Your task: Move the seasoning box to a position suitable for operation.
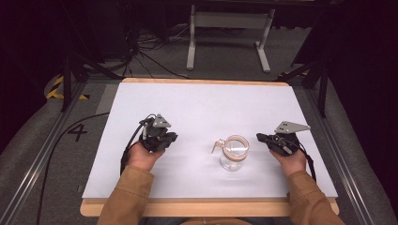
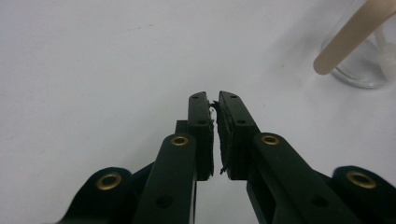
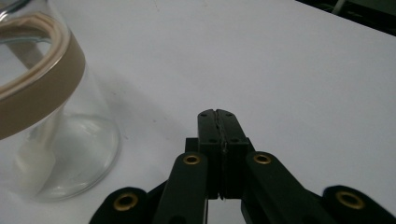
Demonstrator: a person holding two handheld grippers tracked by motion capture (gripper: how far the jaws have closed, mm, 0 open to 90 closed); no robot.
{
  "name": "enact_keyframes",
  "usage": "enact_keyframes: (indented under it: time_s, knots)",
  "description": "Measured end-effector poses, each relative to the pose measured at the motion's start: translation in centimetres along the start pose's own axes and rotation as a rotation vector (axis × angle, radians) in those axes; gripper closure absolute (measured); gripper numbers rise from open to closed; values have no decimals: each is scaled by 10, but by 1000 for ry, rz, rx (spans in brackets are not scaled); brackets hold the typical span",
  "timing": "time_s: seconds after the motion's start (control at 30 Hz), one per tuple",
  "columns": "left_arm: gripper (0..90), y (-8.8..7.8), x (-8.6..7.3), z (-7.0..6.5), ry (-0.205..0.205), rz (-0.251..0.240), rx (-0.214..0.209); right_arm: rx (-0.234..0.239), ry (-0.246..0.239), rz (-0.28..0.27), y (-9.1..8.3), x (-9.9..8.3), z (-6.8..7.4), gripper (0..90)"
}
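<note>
A clear glass jar [image 1: 233,154] with a tan band round its rim stands on the white table top [image 1: 202,103], right of the middle. A tan stick [image 2: 348,37] leans out of it; its whitish end rests on the jar's bottom [image 3: 32,165]. My left gripper [image 1: 172,137] is well to the jar's left, low over the table, and its jaws [image 2: 215,98] meet at the tips with nothing between them. My right gripper [image 1: 259,137] is just right of the jar [image 3: 51,116]. Its jaws [image 3: 216,112] are pressed together and empty.
The white top rests on a wooden board [image 1: 206,208] whose edge shows at the front. Beyond the far edge, a grey frame [image 1: 230,28] and cables [image 1: 141,51] are on the floor. A metal rail [image 1: 47,145] runs along the table's left side.
</note>
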State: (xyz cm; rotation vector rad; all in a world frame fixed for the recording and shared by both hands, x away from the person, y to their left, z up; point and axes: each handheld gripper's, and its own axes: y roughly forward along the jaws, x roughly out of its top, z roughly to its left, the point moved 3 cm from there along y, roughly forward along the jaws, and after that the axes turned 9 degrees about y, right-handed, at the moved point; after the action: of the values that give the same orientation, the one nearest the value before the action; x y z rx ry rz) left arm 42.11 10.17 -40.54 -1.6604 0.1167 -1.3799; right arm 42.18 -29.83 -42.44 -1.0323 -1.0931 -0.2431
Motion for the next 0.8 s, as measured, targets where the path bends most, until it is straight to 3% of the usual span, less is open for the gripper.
enact_keyframes:
  time_s: [0.27,0.47,0.57,0.67,0.8]
  knots:
    - [845,-6,18,-20,74,-13,-74,53,17,14,2,-4,2,898]
    - [844,-5,31,-39,130,-33,-134,85,-35,46,4,-7,15,898]
    - [847,5,37,-58,235,9,-152,99,-69,65,7,-9,23,897]
    - [849,11,41,-67,246,18,-188,117,-73,74,9,-9,27,897]
    - [848,12,40,-65,233,25,-193,128,-91,101,14,-12,33,897]
